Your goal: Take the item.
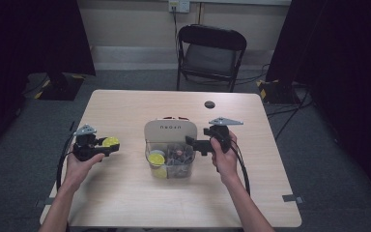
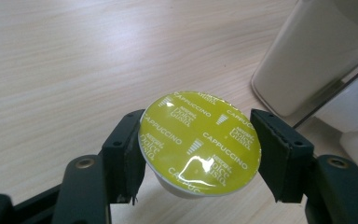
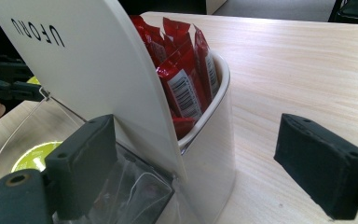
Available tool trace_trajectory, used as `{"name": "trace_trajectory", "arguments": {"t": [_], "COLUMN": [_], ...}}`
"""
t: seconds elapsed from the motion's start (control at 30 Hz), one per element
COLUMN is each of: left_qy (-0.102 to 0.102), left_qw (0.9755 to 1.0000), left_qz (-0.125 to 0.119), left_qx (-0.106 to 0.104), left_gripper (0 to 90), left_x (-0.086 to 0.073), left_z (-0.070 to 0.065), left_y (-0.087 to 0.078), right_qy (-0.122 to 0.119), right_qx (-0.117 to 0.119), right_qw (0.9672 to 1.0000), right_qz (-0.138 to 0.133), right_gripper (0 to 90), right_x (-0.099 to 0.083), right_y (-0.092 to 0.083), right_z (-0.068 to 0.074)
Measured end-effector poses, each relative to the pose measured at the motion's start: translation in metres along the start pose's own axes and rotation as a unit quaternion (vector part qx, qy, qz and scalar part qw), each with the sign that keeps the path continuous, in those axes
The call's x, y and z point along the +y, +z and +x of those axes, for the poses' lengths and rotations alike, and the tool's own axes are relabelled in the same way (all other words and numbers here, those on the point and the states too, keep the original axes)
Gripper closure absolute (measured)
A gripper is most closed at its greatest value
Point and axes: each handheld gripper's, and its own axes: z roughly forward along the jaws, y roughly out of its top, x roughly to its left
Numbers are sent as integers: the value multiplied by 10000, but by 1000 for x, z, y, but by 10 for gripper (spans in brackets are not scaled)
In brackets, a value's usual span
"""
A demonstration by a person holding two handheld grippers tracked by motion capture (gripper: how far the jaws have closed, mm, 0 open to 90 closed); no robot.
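High view: the left gripper holds a pod above the table, well left of the organiser; the right gripper hangs at its right edge.

Left gripper view: jaws clamped on the pod's rim. Risk: narrow contact, so the pod may tilt out.

Right gripper view: jaws apart, straddling the organiser wall. Risk: nudging it.

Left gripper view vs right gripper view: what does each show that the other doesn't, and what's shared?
Left gripper view alone: the left hand-held gripper shut on a yellow capsule, its lid printed CAPPUCCINO.

Right gripper view alone: red sachets standing upright in the organiser's rear cup, lettering on its white panel, and the right hand-held gripper with jaws apart around that panel's edge.

Shared: the white organiser and the wooden table.
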Motion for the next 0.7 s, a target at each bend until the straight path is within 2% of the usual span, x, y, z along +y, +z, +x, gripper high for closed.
{"name": "trace_trajectory", "arguments": {"t": [0.23, 0.4, 0.7], "left_qy": [-149, -90, -143], "left_qw": [9997, 9994, 9990], "left_qz": [187, 339, 426], "left_qx": [-12, 12, 0], "left_gripper": [388, 388, 388], "left_x": [-11, -15, -17], "left_z": [8, 8, 5], "left_y": [10, 17, 22], "right_qy": [3, 3, -3], "right_qx": [2, 0, -17], "right_qw": [10000, 10000, 10000], "right_qz": [4, 33, 71], "right_gripper": [123, 123, 137], "right_x": [0, 0, 0], "right_y": [0, 1, 1], "right_z": [0, 1, 2]}}
